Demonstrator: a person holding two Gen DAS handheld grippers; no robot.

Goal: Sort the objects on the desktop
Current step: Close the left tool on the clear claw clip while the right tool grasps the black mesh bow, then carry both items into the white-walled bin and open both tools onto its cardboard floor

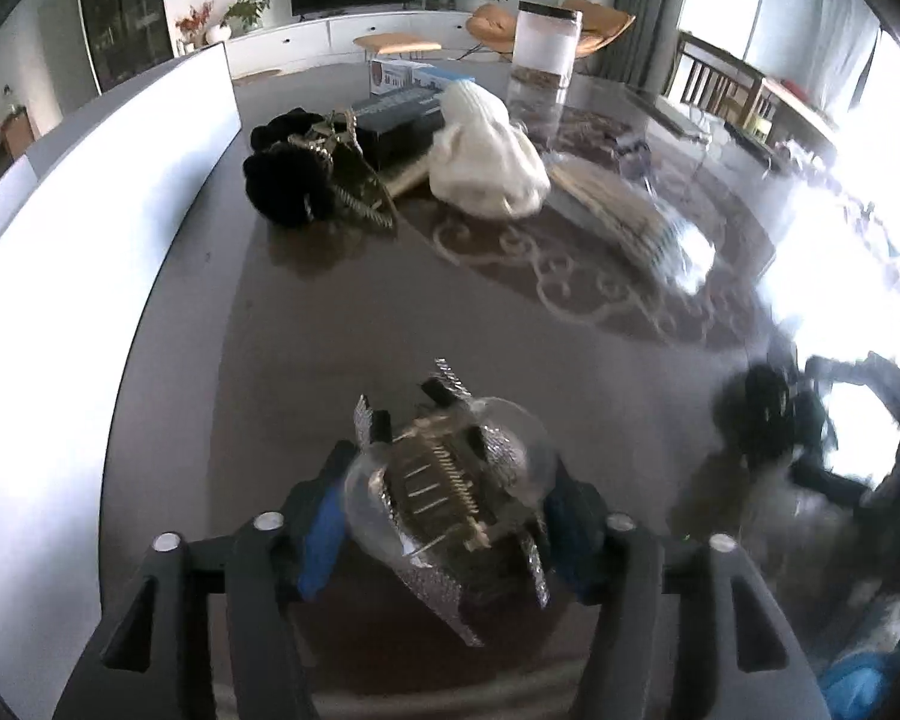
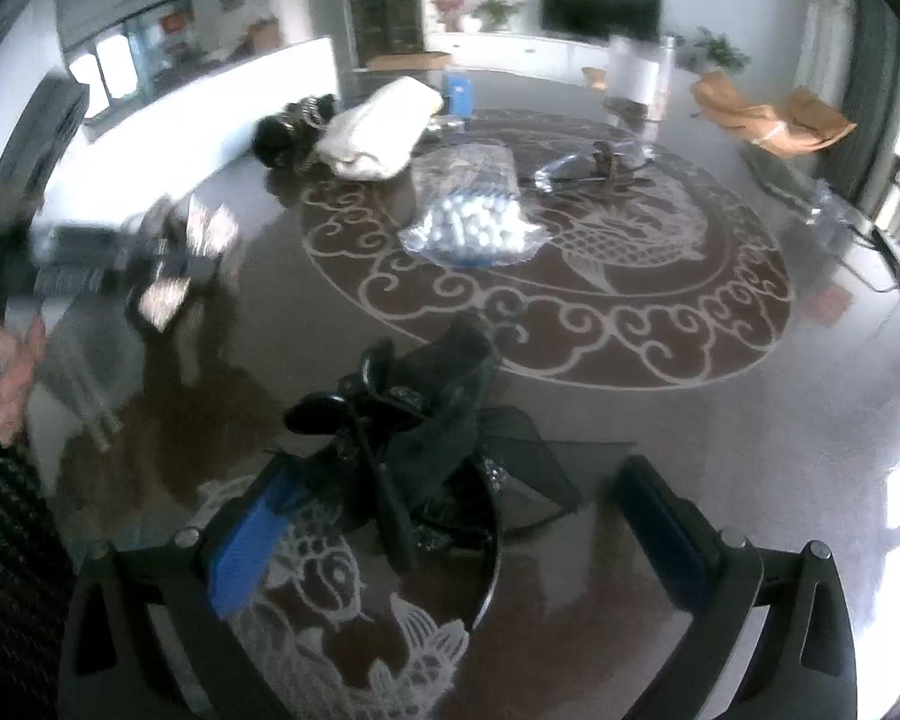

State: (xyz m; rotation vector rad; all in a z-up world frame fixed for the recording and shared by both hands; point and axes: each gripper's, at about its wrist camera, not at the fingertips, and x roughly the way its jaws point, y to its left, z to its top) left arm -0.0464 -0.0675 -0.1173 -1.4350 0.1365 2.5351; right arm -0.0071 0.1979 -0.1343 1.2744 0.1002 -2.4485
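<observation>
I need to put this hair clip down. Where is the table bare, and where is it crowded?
Bare: the dark strip ahead of the hair clip, between the white panel and the scroll pattern. Crowded: the far side, with the black fluffy thing, white cloth, boxes and jar.

A: Daylight floods in from the windows at the right of the left wrist view; beside them the glass tabletop burns out to pure white glare.

B: The white panel left of that tabletop is overexposed too. The black hair accessory near the glare is smeared by motion blur.

A: In the right wrist view the room is dimmer and soft all over. The hand at the left edge is blurred, as is the glittering clip beside it.

B: Fisheye bending curves both tabletop edges, with dark vignetting in every corner. Brown shadows pool on the glass under the near objects.
</observation>
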